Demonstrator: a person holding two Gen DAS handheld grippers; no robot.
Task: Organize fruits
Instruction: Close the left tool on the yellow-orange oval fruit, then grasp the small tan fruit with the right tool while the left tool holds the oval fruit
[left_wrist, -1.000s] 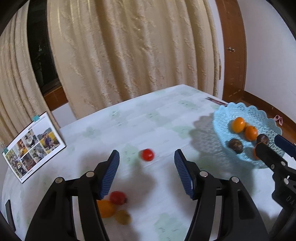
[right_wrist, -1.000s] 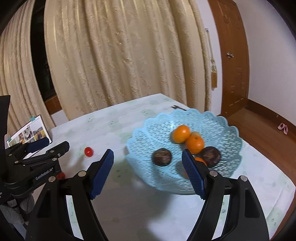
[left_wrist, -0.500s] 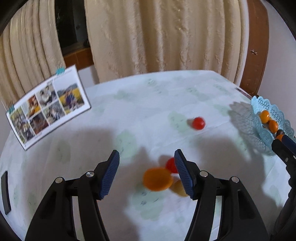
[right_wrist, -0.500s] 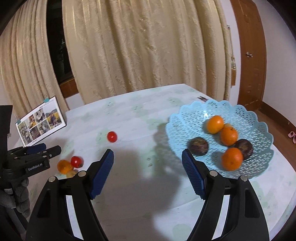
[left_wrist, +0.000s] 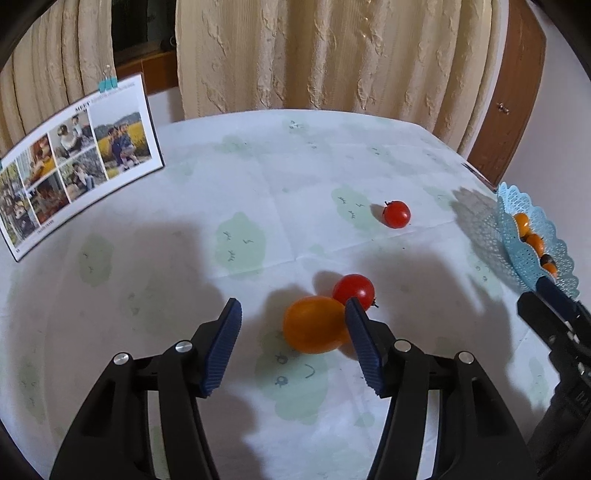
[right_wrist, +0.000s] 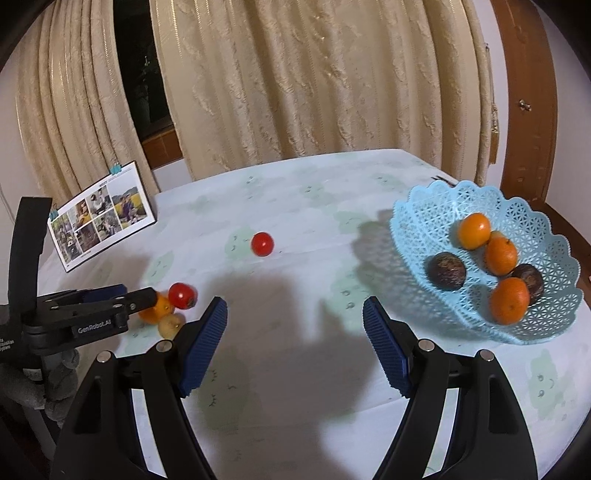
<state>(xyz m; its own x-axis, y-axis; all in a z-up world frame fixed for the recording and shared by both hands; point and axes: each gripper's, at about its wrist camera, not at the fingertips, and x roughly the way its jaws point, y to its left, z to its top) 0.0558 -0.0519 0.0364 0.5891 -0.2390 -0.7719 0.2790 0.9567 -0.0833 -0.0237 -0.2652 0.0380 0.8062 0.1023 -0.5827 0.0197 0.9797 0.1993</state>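
Observation:
My left gripper (left_wrist: 293, 314) is open just above the table, and an orange fruit (left_wrist: 314, 324) lies between its fingertips, close to the right finger. A red tomato (left_wrist: 354, 290) touches that fruit behind it. A second red tomato (left_wrist: 396, 214) lies farther off. In the right wrist view the same cluster shows the orange fruit (right_wrist: 155, 308), the tomato (right_wrist: 181, 294) and a small yellowish fruit (right_wrist: 169, 325) beside the left gripper (right_wrist: 138, 295). My right gripper (right_wrist: 295, 314) is open and empty over bare table. The blue basket (right_wrist: 546, 325) holds oranges and two dark fruits.
A photo card (left_wrist: 74, 158) stands at the table's back left. Curtains hang behind the table, and a wooden door frame (left_wrist: 517, 92) is at the right. The table edge runs just beyond the basket (left_wrist: 554, 280).
My left gripper has swung left and down onto the fruit cluster, so the orange fruit now lies between its fingers. My right gripper has pulled back from the basket toward the table's middle.

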